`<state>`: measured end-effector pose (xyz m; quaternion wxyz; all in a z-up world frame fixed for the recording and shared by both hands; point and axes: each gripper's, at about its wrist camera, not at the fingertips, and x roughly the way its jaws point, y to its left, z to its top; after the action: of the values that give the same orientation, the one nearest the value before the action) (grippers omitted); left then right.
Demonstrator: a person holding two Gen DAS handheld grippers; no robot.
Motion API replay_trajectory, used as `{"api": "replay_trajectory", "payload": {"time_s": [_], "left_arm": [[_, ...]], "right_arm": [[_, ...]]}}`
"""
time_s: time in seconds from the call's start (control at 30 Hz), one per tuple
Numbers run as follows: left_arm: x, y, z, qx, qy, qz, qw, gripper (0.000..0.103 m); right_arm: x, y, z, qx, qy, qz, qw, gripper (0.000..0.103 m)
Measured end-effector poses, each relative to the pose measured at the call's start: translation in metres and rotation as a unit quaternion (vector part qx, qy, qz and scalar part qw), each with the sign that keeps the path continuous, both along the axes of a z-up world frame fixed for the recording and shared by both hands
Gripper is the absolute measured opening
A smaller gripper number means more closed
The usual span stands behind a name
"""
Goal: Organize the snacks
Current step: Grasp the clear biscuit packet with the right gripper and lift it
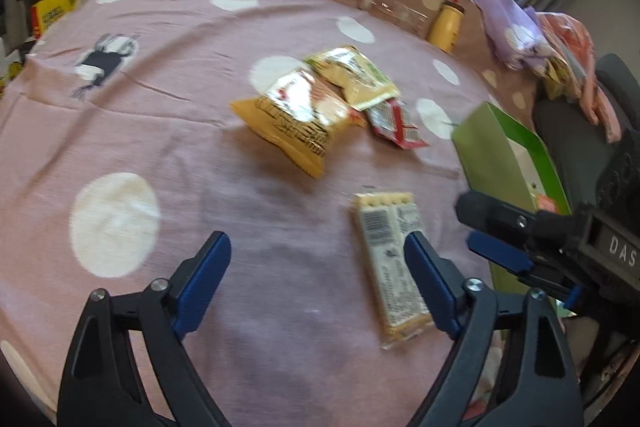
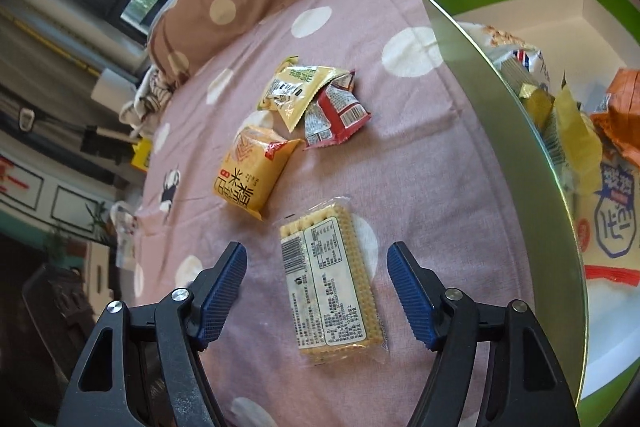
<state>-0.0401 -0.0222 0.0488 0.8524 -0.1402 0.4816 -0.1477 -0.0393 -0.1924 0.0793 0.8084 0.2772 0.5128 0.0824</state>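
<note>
Counting four loose snack packets (image 2: 335, 283)

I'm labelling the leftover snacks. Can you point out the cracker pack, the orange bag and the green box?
cracker pack (image 2: 334, 283), right wrist view, white label.
orange bag (image 2: 250, 173), right wrist view, printed front.
green box (image 2: 516, 155), right wrist view, near side wall.

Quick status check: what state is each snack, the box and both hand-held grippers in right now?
Cracker pack: flat on bedspread, label up, sealed, between the right jaws, untouched.
Orange bag: lying loose, sealed.
Pale yellow packet: overlapping red packet.
Red packet: lying, sealed.
Green box: open, partly filled.
Left hand-held gripper: open, empty.
Right hand-held gripper: open.
</note>
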Motion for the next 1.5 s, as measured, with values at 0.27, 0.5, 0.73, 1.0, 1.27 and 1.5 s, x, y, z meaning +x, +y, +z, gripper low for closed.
{"api": "replay_trajectory", "payload": {"time_s": [0.27,0.5,0.73,1.0,1.27,1.5], "left_arm": [[0.006,-0.033,-0.02,-0.024,0.044,-0.04,0.998,0.045],[0.008,-0.039,-0.022,-0.056,0.048,-0.046,0.9962,0.033],[0.01,-0.04,-0.021,-0.06,0.042,-0.051,0.9961,0.03],[-0.001,-0.046,0.008,-0.052,-0.028,-0.065,0.9962,0.023],[-0.011,-0.06,0.042,-0.053,-0.094,-0.077,0.9912,0.023],[-0.021,-0.092,0.077,-0.051,-0.154,-0.115,0.9801,0.023]], "right_arm": [[0.01,-0.002,-0.024,0.059,0.036,0.013,0.998,0.073],[0.014,-0.001,-0.038,0.06,0.058,0.007,0.996,0.073],[0.015,0.009,-0.035,0.038,0.048,0.028,0.998,0.072],[0.005,0.007,-0.008,0.031,-0.002,0.022,0.999,0.065],[-0.01,-0.008,0.032,0.015,-0.076,0.007,0.997,0.065],[-0.034,-0.042,0.067,0.022,-0.145,-0.034,0.989,0.065]]}}
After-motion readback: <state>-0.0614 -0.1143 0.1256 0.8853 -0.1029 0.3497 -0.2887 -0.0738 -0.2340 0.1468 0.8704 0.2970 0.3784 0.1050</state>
